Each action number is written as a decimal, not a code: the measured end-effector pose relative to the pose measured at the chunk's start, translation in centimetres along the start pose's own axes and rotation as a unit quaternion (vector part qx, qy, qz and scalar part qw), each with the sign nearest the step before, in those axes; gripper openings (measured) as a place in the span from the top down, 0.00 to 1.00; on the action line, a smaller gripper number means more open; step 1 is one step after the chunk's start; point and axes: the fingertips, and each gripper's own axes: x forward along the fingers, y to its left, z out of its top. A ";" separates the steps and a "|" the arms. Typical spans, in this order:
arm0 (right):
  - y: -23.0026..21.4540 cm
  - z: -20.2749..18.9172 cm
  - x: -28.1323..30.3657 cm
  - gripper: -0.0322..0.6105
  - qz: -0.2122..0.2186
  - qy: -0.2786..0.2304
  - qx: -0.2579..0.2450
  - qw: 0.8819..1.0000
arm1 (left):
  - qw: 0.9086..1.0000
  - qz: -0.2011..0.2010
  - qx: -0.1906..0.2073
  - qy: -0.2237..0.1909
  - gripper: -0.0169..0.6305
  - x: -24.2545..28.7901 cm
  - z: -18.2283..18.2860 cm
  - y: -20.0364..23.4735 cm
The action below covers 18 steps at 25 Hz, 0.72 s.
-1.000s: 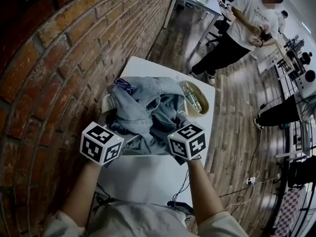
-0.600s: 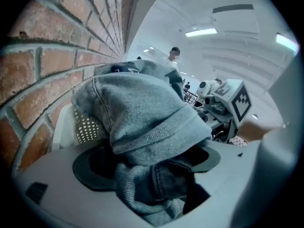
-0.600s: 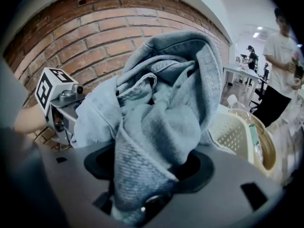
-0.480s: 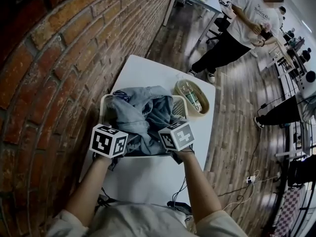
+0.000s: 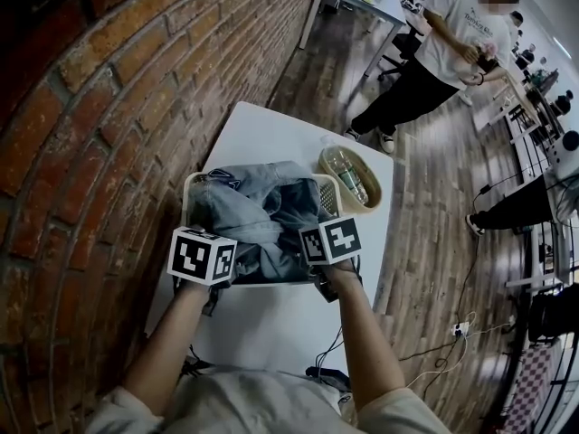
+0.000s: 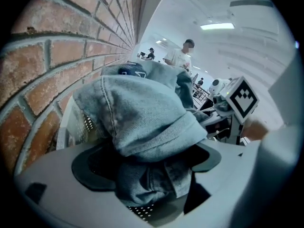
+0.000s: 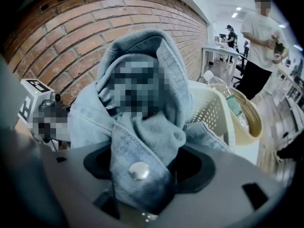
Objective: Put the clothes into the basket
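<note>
Moved: denim jacket (image 5: 258,215) now lower in basket (image 5: 327,199).
My left gripper (image 6: 148,177): clamped on denim jacket.
My right gripper (image 7: 142,177): clamped on denim jacket.

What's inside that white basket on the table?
A crumpled denim garment fills the basket, heaped above its rim. The basket's floor, and anything beneath the garment, is covered by the fabric.

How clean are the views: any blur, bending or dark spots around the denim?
Head view: sharp, brick wall bowed by the wide lens, denim jacket in the basket evenly lit. Left gripper view: close denim soft, deep shadow beneath it between the jaws. Right gripper view: mosaic patch over the jacket, snap button crisp.
</note>
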 end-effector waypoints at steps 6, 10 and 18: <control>-0.2 0.0 -2.5 0.45 -0.020 -0.034 0.015 0.999 | 0.998 0.045 0.050 -0.011 0.29 -3.4 0.8 0.3; 0.6 -0.2 -4.7 0.45 -0.027 -0.059 0.023 0.998 | 0.997 0.044 0.049 -0.033 0.29 -5.2 0.8 0.1; 1.9 1.6 -8.0 0.45 -0.029 -0.170 0.004 0.985 | 0.992 0.057 0.053 -0.102 0.30 -7.3 1.6 -1.0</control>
